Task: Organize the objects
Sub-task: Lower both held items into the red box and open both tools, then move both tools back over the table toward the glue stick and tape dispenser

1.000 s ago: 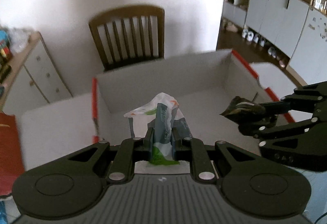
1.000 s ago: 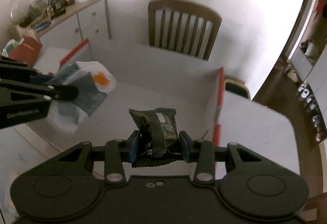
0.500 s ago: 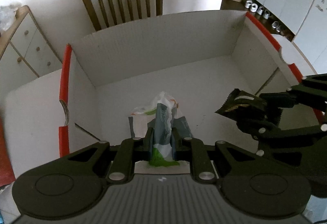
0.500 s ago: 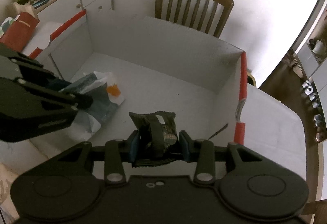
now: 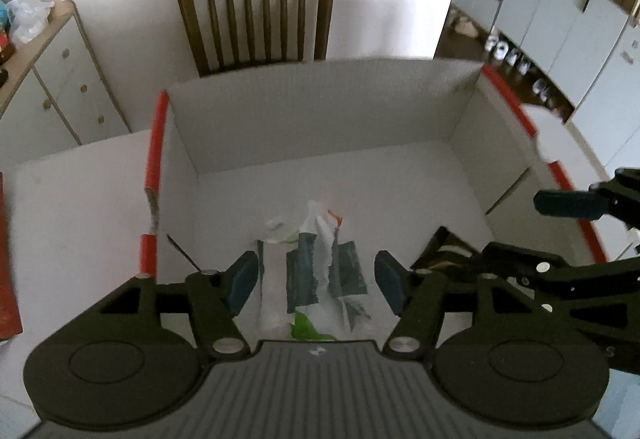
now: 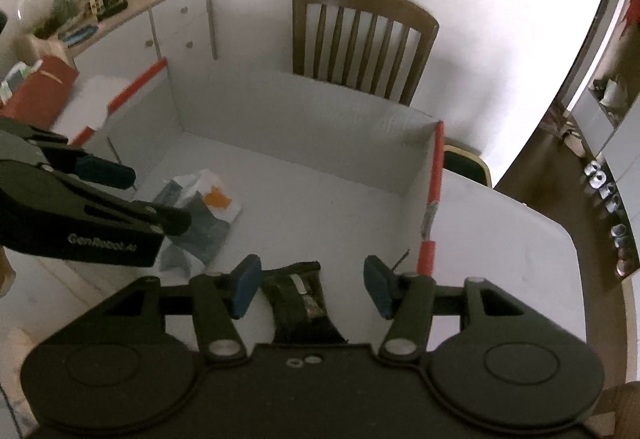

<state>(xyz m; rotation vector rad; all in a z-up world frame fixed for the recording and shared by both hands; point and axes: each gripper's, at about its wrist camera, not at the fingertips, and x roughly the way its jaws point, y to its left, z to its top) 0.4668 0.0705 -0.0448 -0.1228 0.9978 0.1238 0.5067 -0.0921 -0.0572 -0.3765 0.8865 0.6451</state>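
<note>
A white cardboard box with red-edged flaps stands open on the table; it also shows in the right wrist view. A white, teal and green plastic packet lies on the box floor between the open fingers of my left gripper; it also shows in the right wrist view. A dark snack packet lies on the box floor between the open fingers of my right gripper; its edge shows in the left wrist view. Neither gripper holds anything.
A brown wooden chair stands behind the box against the white wall. A white drawer cabinet with clutter on top is at the left. A red bag sits left of the box. White cupboards are at the right.
Both grippers have opened and let go of their packets, which now lie on the box floor. Both grippers have drawn back a little.
</note>
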